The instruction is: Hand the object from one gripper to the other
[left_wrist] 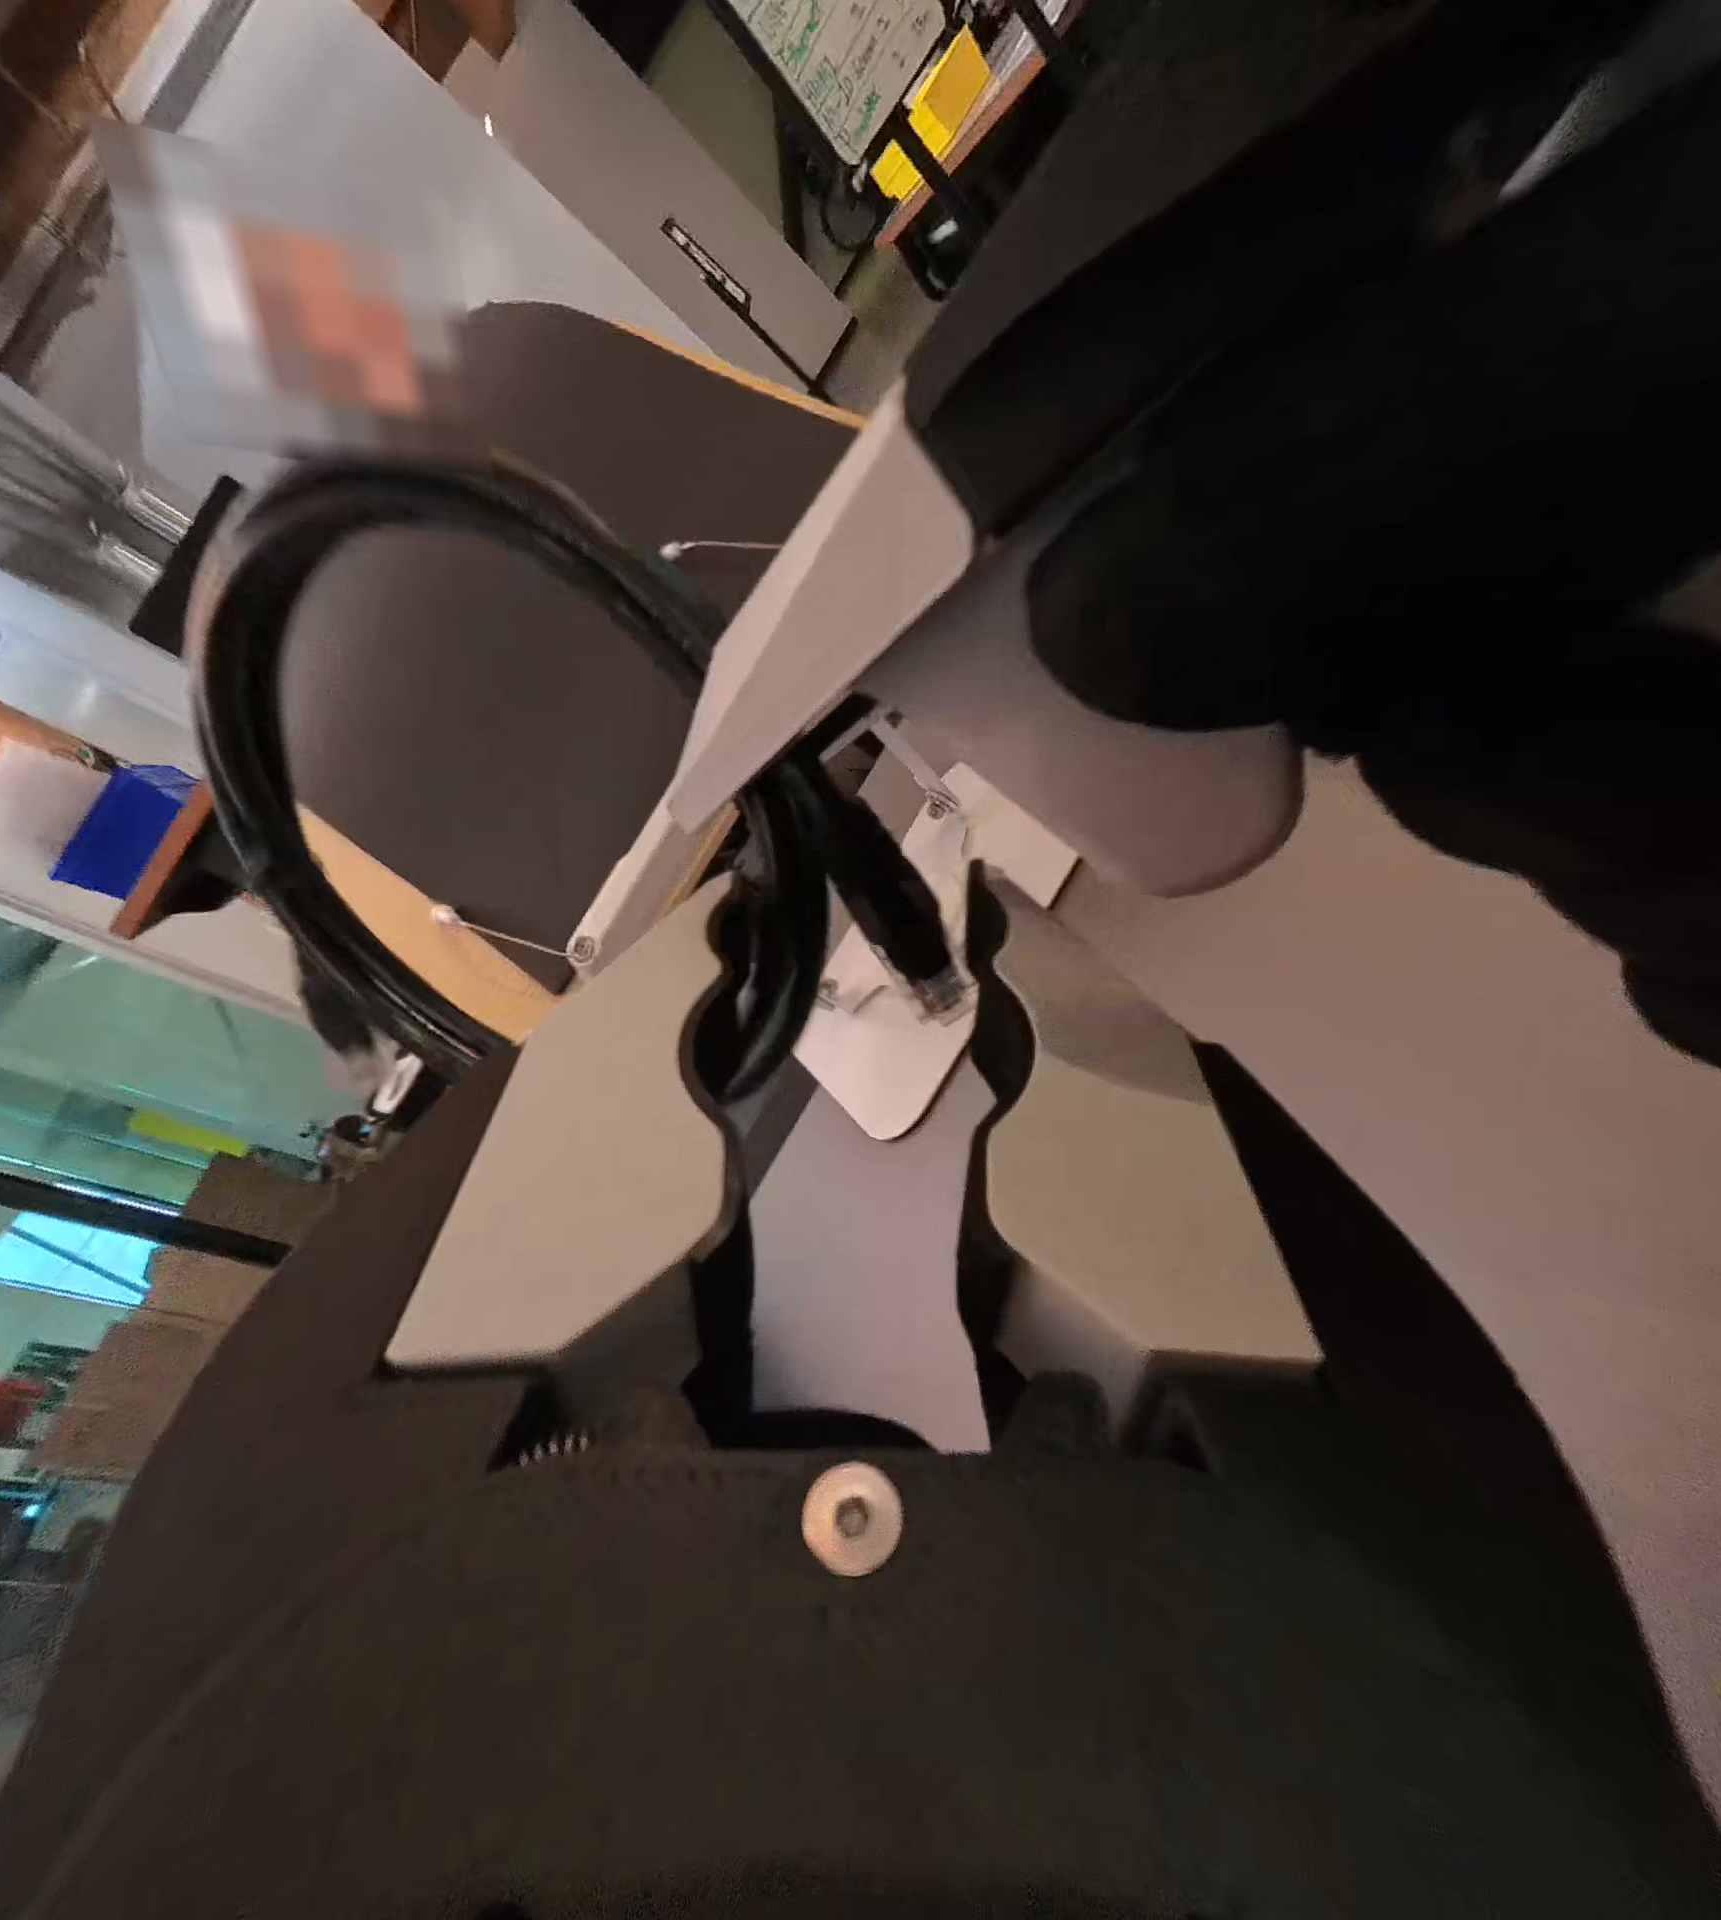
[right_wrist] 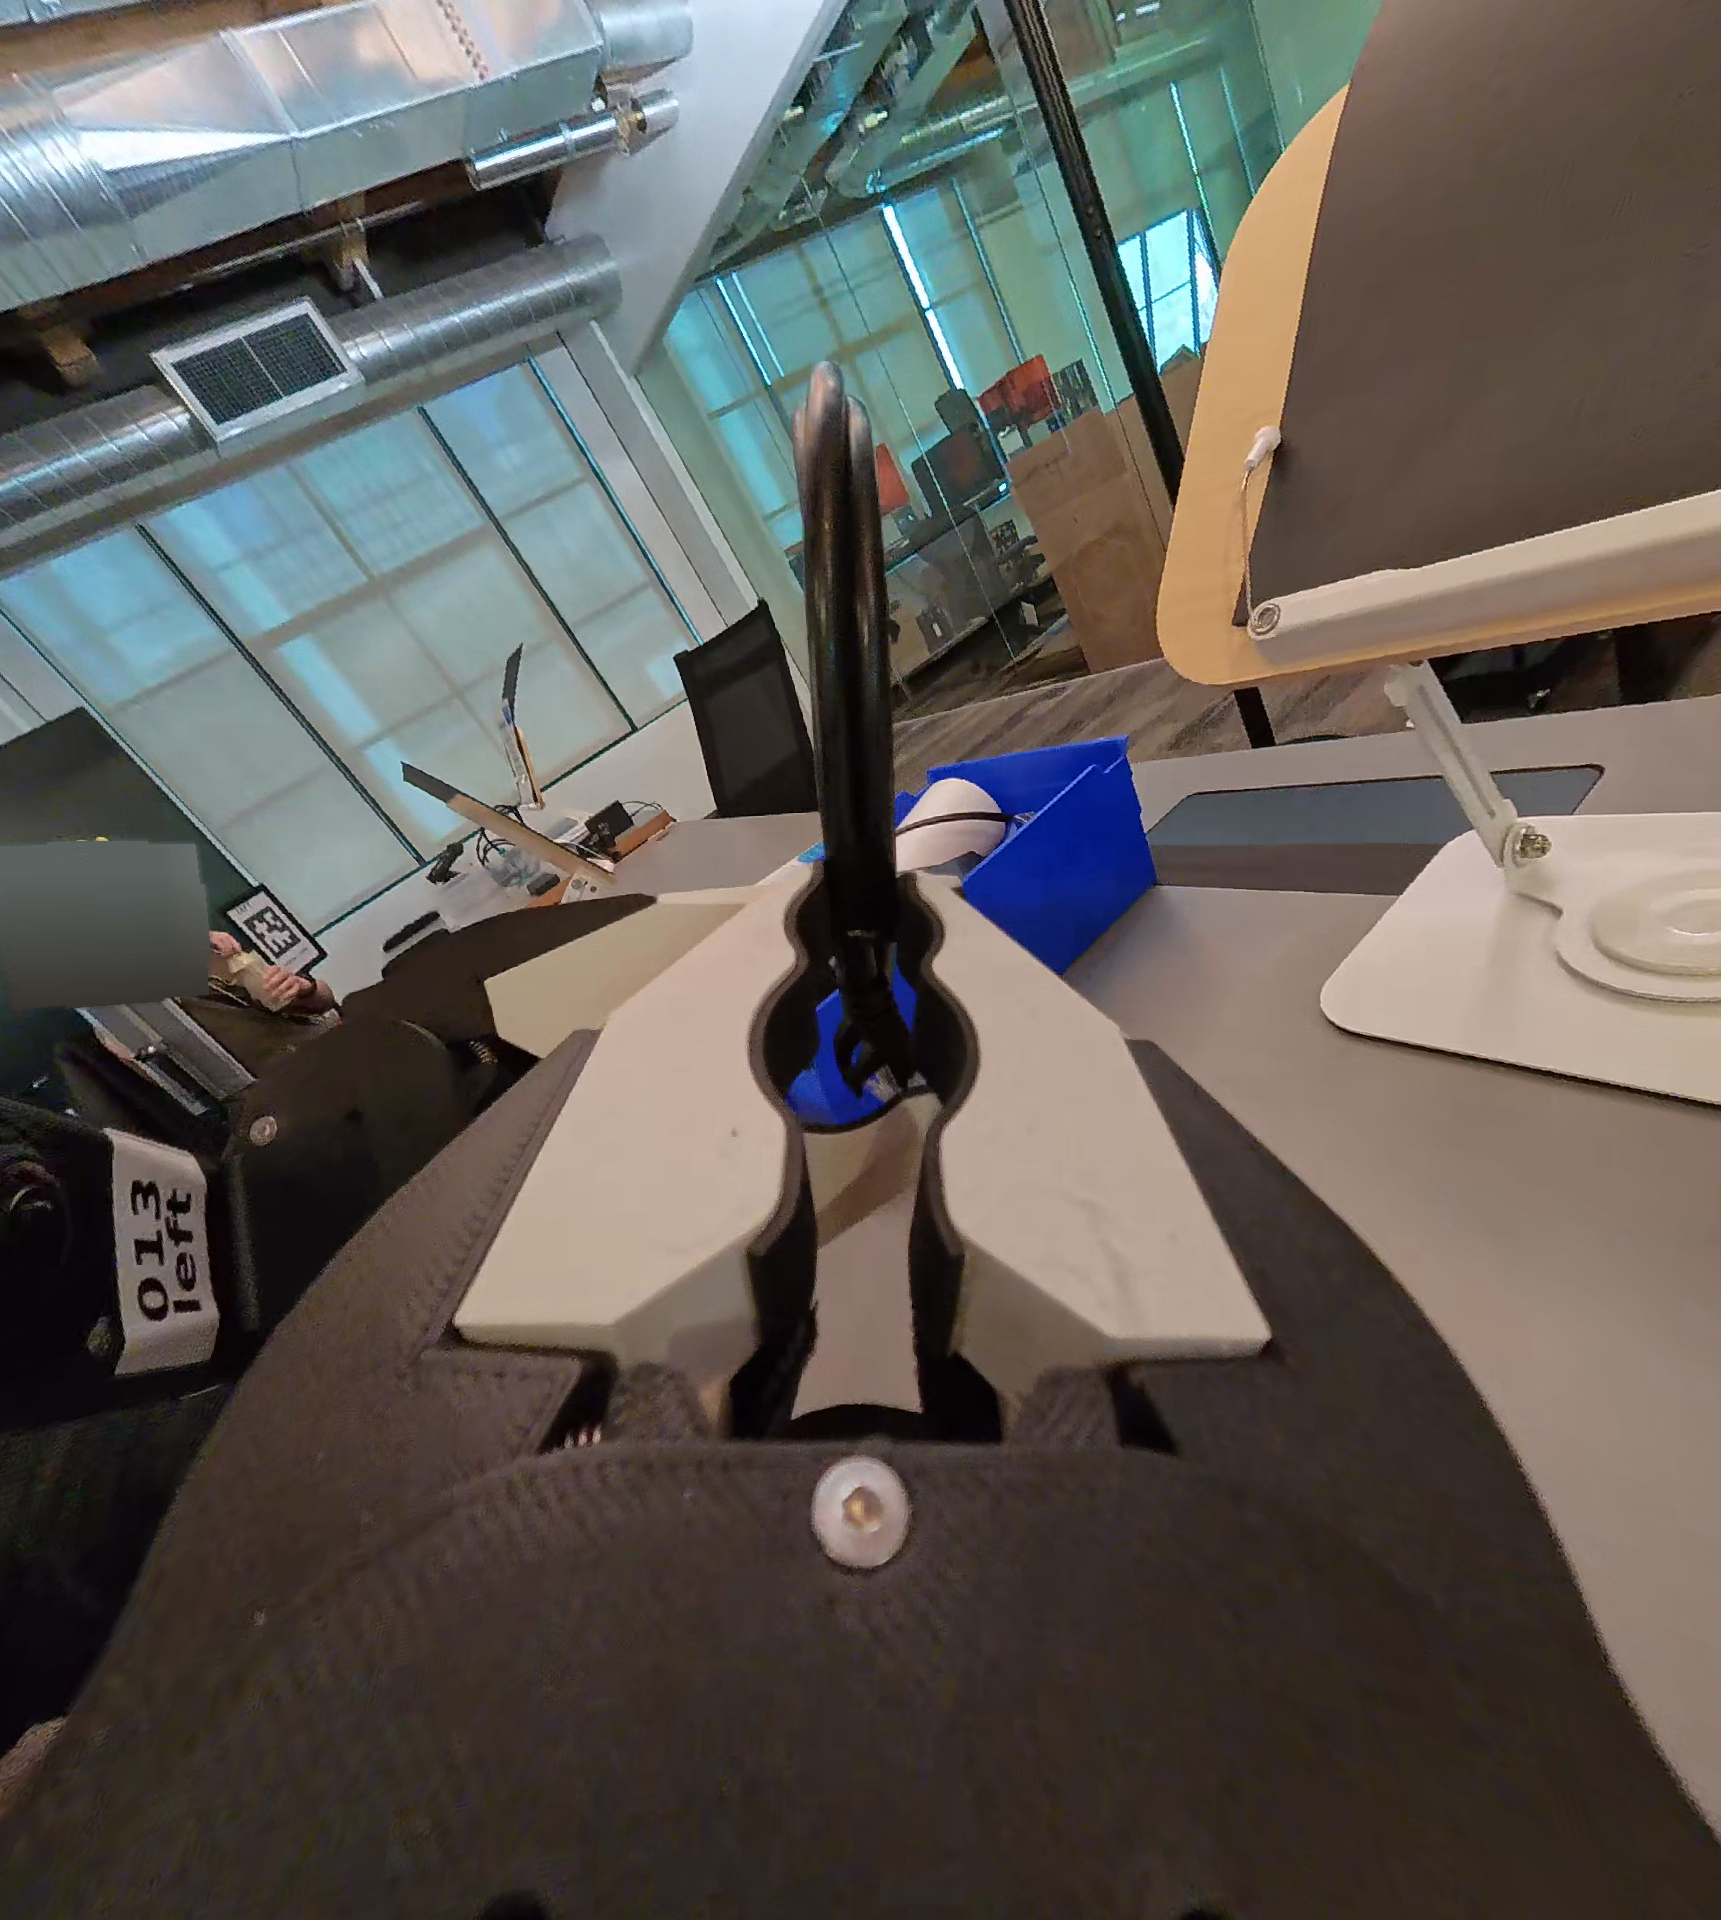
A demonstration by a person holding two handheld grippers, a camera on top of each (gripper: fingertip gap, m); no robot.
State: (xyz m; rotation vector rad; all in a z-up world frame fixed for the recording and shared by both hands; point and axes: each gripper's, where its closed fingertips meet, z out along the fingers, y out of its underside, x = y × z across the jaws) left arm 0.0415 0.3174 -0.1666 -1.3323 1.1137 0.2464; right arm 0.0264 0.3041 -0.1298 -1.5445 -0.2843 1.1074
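The cable, a black coil, stood clamped between the right gripper's closed fingers, while the left gripper's fingers were narrowly parted around its bundled end, above the grey table near a blue bin.

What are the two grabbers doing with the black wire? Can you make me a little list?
object: black coiled cable, bundled in a loop
right gripper: shut on the cable, with the loop standing up past its fingertips
left gripper: open, one finger on each side of the cable, close to the right gripper's hold
handover: not yet done; only the right gripper clamps the cable
behind: blue plastic bin on the grey tabletop
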